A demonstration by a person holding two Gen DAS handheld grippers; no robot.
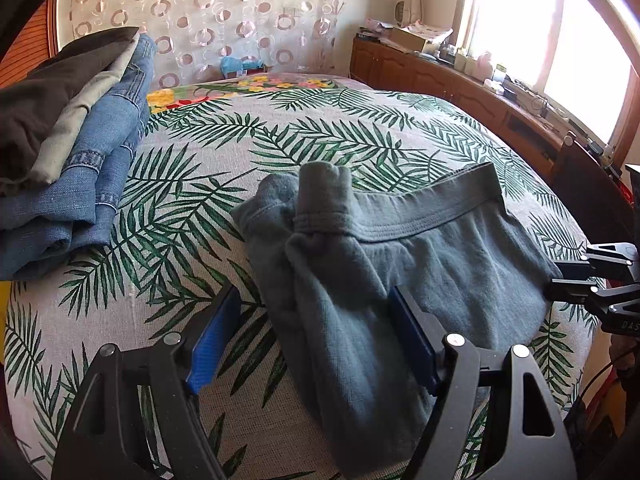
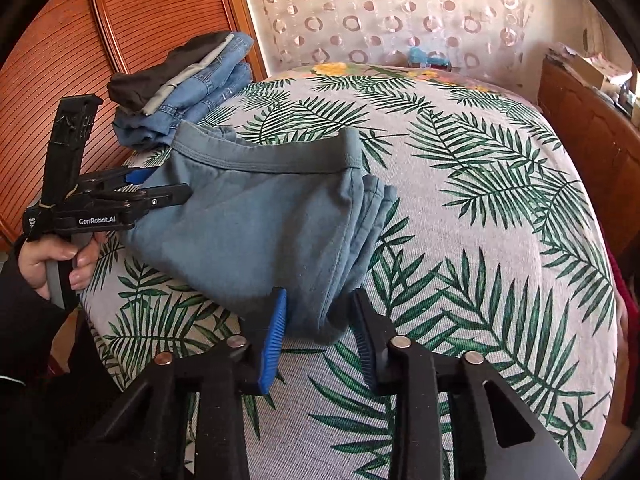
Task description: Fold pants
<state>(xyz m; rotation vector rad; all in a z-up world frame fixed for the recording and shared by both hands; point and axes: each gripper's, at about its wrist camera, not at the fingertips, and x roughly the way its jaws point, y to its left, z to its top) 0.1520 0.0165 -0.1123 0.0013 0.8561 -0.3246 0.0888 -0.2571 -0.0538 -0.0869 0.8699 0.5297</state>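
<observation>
Pants: grey-blue pants (image 1: 420, 256) are seen folded into a compact bundle on the bed (image 1: 280, 140), waistband turned toward the far side; stacked fold edges are shown on one side in the right wrist view (image 2: 256, 224).
Left tongs (image 1: 316, 332): spread wide, with one blue pad on the bedspread beside the bundle and the other over the fabric; nothing is gripped. From the right wrist view (image 2: 160, 188) they are seen at the bundle's left edge, held by a hand (image 2: 52, 260).
Right tongs (image 2: 320, 320): parted, set either side of the bundle's near corner; the cloth is not pinched. In the left wrist view (image 1: 560, 280) they are seen at the bundle's right edge.
Other clothes: a stack of folded jeans and dark garments (image 1: 76, 152) lies well apart at the bed's far left.
Surroundings: a wooden cabinet (image 1: 460, 80) is seen beneath the window.
</observation>
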